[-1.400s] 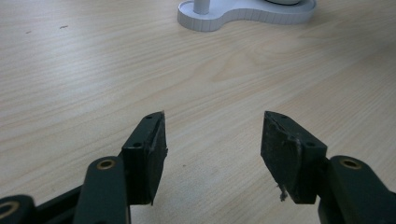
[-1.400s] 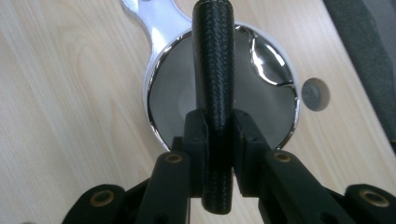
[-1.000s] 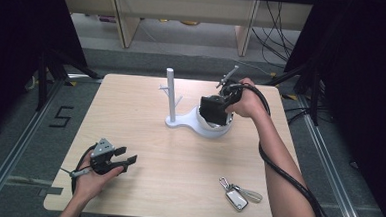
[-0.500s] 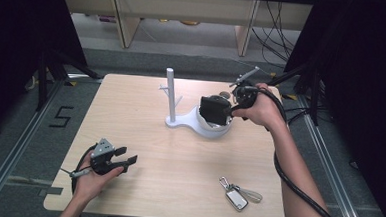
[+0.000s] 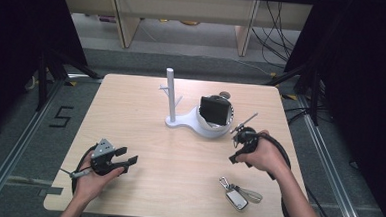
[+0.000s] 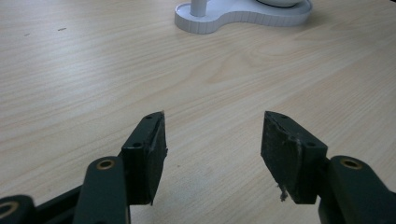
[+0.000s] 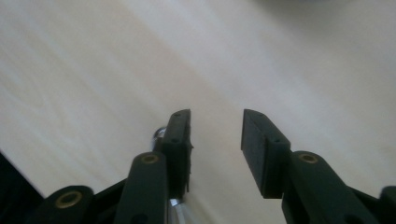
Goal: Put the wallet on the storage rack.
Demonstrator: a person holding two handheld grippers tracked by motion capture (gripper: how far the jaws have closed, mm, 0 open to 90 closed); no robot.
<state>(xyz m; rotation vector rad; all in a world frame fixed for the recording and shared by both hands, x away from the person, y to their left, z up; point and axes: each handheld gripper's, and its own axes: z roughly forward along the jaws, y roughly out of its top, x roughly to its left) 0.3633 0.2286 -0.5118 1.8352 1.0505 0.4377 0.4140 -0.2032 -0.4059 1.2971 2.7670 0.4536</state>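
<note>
Ahead of half-parted, just-narrowing, empty right gripper jaws: bare table, key fob lying near, metal glint behind one jaw indistinct; beyond wide-open, empty left gripper jaws: white stand, top cut off, dark wallet in its bowl.

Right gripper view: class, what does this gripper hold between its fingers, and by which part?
Nothing. The right gripper is open, with bare pale wooden table showing in the gap between its fingers; its jaws have just been closing on nothing.
</note>
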